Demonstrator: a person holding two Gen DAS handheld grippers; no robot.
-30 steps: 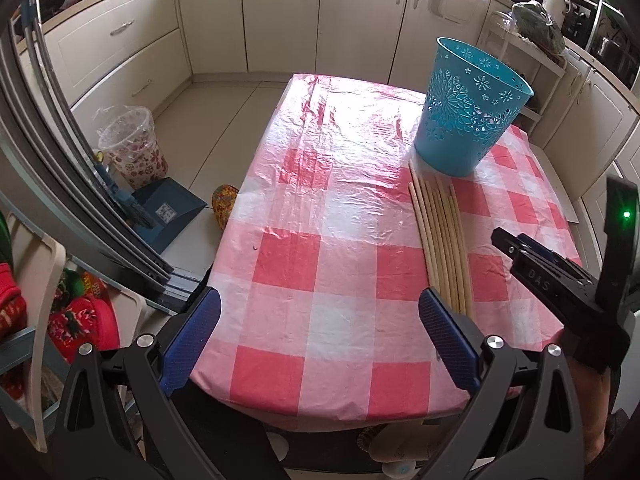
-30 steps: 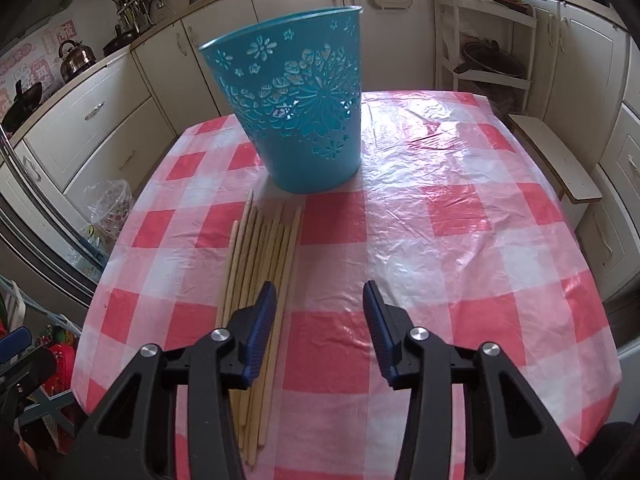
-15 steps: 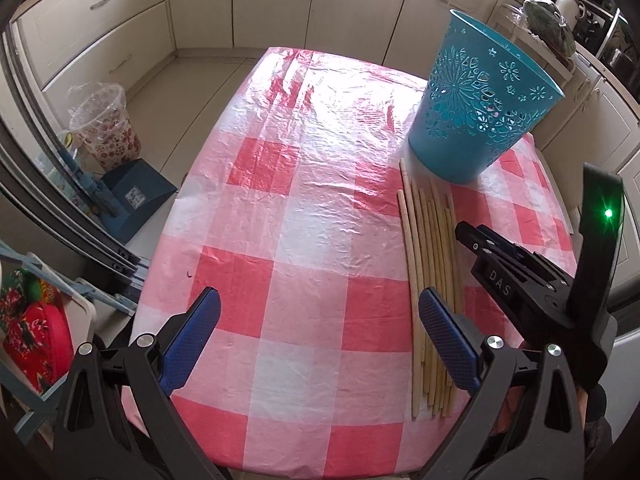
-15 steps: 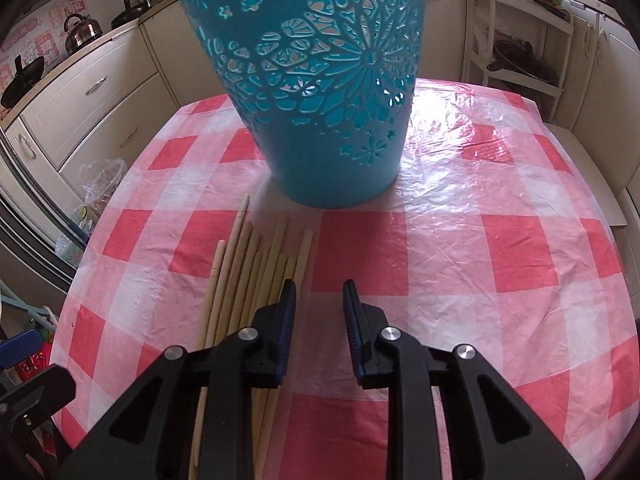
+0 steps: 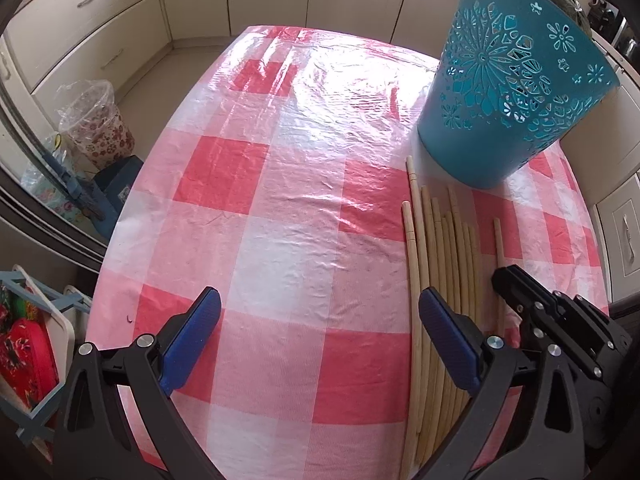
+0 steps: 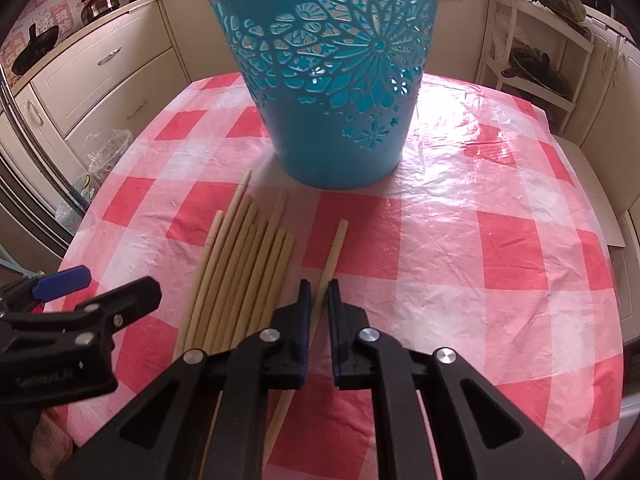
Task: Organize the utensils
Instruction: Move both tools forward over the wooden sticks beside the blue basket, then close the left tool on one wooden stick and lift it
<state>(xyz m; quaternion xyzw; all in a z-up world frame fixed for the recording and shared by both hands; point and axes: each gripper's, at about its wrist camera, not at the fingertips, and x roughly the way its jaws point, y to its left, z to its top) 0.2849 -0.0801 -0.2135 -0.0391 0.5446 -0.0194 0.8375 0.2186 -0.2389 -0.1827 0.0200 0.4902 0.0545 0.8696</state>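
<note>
Red-and-white checked tablecloth [image 6: 460,264] covers the kitchen table. One wooden chopstick [image 6: 334,248] lies apart from the chopstick bundle [image 6: 244,264], long axis running toward the blue cutout basket [image 6: 336,80]. Right gripper [image 6: 318,304] has its jaws nearly closed around that chopstick; firm contact cannot be confirmed. Left gripper [image 5: 316,336] hovers with jaws wide open, holding nothing. Basket stands upright just beyond the tips; contents not visible.
</note>
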